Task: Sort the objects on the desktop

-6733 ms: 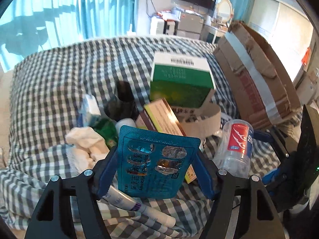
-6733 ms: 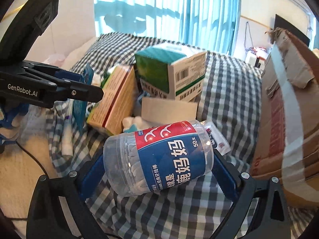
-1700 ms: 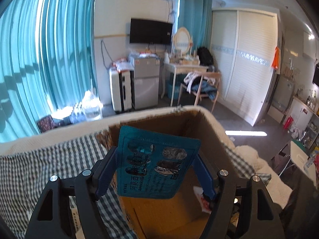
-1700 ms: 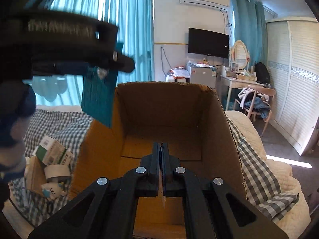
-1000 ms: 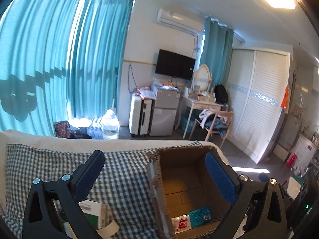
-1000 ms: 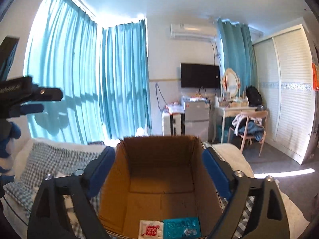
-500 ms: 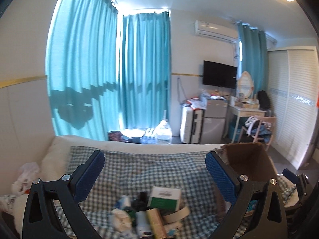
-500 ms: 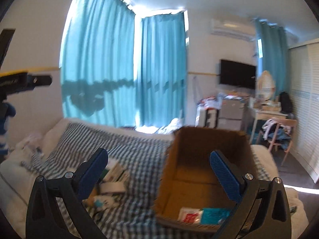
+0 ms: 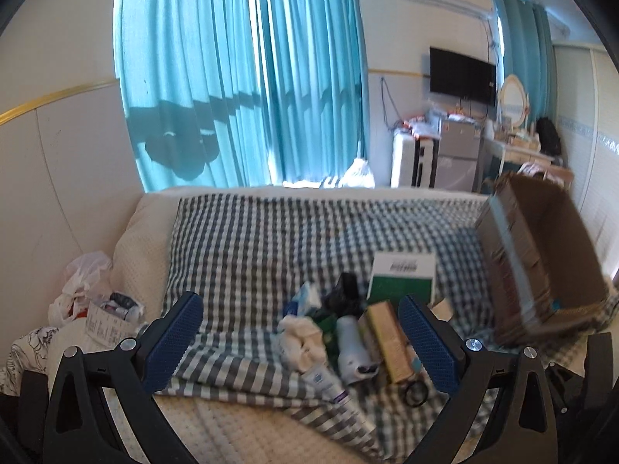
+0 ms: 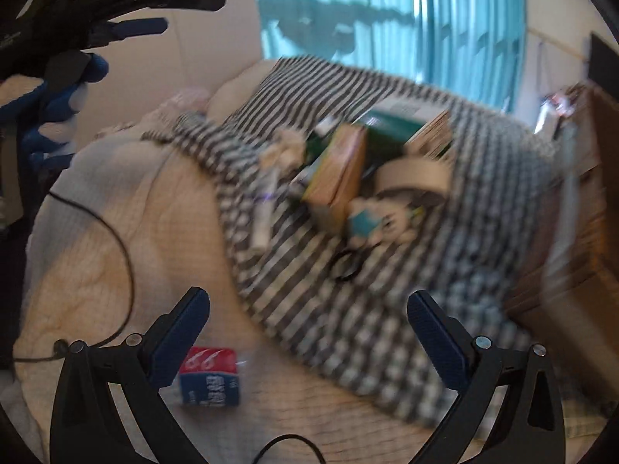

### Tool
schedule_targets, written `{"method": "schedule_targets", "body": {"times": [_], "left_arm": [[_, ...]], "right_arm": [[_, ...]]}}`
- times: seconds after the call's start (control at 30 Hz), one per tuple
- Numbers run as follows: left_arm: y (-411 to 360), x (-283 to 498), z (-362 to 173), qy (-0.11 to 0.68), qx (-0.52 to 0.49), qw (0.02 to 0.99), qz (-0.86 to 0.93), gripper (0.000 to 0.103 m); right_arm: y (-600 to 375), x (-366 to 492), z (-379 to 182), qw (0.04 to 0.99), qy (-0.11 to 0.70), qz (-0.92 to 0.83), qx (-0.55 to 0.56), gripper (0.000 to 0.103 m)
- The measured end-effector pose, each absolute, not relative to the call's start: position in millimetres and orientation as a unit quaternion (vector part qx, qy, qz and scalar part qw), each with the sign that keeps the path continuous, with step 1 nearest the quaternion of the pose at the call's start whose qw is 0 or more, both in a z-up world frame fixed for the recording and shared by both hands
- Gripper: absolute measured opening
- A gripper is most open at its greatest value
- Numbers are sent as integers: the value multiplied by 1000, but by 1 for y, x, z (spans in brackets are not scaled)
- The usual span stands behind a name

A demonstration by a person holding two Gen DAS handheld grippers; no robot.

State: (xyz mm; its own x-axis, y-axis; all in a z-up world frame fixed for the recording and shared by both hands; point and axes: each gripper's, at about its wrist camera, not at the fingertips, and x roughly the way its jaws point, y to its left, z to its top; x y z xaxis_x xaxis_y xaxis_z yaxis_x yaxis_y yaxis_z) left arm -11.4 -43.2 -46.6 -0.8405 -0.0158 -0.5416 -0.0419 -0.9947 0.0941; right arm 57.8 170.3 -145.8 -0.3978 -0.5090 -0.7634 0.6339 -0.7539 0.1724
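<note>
Left gripper (image 9: 300,342) empty, jaws spread wide, hovering above the pile with nothing between the pads. Right gripper (image 10: 307,342) likewise released and empty; its view was motion-blurred, so fine detail there was uncertain.

From the left wrist view, working left to right: plastic bag (image 9: 83,286) off the cloth at 9 o'clock. On the checked cloth (image 9: 271,239), the pile sat low of centre, toward 6 o'clock: white crumpled cloth (image 9: 303,342), a tube (image 9: 325,382) below it, white bottle (image 9: 354,352), tan box (image 9: 389,342) leaning against it, green box (image 9: 402,280) behind at 1 o'clock of the pile. Black ring (image 9: 414,386) lay flat at 5 o'clock. Cardboard box (image 9: 541,247) stood at 3 o'clock, well apart from the pile, open side up.

In the right wrist view a red-and-blue labelled jar (image 10: 209,379) lay off the cloth at 7 o'clock, just beside the left finger.

We judged the step as reaching for the next item. We advised taking an outer, free piece first, the bottle or the jar, across its narrow width, and leaving the leaning tan box until its neighbours were cleared.
</note>
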Motion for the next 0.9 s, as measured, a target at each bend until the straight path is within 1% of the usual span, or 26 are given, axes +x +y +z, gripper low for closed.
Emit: {"method": "schedule_targets", "body": {"times": [0.1,0.17,0.3,0.4,0.53,0.73,0.8,0.83,0.87,0.9], "left_arm": [[-50,-22,-69,69,-303,-11,950,103],[-57,-27,-82,65,-319,-19,945,103],[-68,-30,-91,41,-333,-16,942,103],[-68,-32,-95,37,-338,-12,940,103],[-60,-35,-102,41,-348,-8,936,103],[-52,-39,-109,40,-358,-3,933,103],[-50,-40,-108,42,-357,0,933,103],[-48,-39,-106,42,-356,2,934,103],[-46,-38,-105,44,-354,5,934,103],[-45,-37,-104,46,-352,7,935,103]], "right_arm": [[156,63,-166,374,88,-798,465,103],[146,70,-178,398,102,-773,484,103],[131,77,-204,460,86,-715,520,103],[123,76,-217,478,68,-697,530,103],[114,80,-222,489,82,-686,533,103],[109,76,-243,481,66,-659,575,103],[100,81,-258,448,122,-656,595,103],[97,83,-263,439,136,-656,599,103],[97,82,-262,436,136,-663,593,102],[98,79,-259,426,139,-676,586,89]]}}
